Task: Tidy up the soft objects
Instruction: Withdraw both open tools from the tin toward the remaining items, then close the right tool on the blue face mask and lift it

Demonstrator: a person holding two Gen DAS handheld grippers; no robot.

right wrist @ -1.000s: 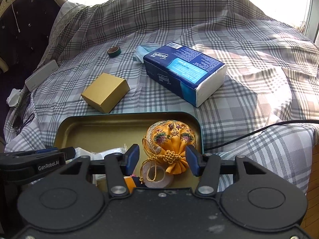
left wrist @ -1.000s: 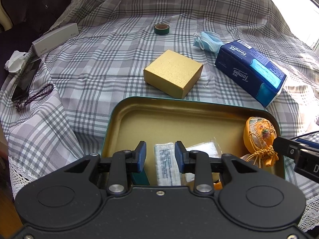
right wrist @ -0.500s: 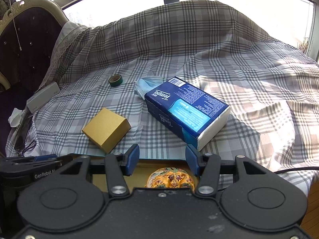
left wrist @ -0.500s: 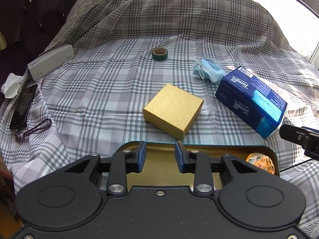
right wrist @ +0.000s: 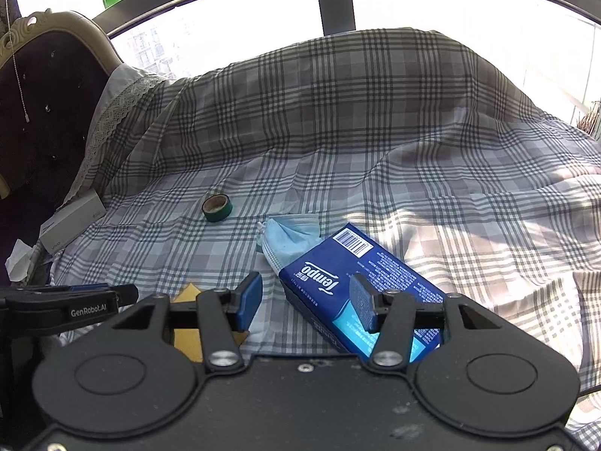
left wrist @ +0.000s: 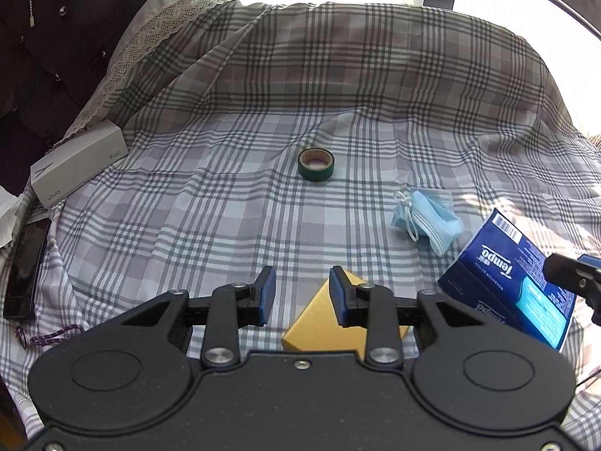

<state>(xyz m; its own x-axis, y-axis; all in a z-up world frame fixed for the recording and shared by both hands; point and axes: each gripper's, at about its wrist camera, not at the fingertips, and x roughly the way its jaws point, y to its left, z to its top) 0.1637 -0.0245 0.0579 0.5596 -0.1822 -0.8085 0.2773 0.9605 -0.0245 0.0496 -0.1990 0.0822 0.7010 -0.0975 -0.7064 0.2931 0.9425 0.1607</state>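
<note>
My left gripper (left wrist: pixel 301 295) hung over the checked grey-and-white cloth (left wrist: pixel 233 203) with its blue pads a little apart and nothing between them; the gold box (left wrist: pixel 319 323) lay on the cloth beyond, partly behind the right pad, untouched. My right gripper (right wrist: pixel 305 302) also held nothing, its jaws standing somewhat wider, with the blue Tempo tissue pack (right wrist: pixel 360 282) lying on the cloth past them, toward five o'clock of the spread. The crumpled blue face mask (right wrist: pixel 287 242) sat just beside the pack's far end, at about eleven o'clock from it, touching or nearly so; I could not tell which. From the mask, the green tape roll (right wrist: pixel 217 207) stood apart at ten o'clock, flat on its side with the core showing. At nine o'clock of the surface, on the cloth's edge, rested a white Vivo box (left wrist: pixel 77 167), and below it, near eight o'clock, a dark phone (left wrist: pixel 24 270) and a purple cord (left wrist: pixel 49 336). A white crumpled tissue (right wrist: pixel 17 261) showed at that same margin. The cloth rose in a hump at twelve o'clock, with a lace-trimmed white fabric (right wrist: pixel 116 112) at its ten o'clock corner against a dark tufted chair back (right wrist: pixel 49 112) framed in pale carved wood. Behind everything stood a bright window (right wrist: pixel 233 11) with dark bars, sun falling across the cloth at three o'clock.
</note>
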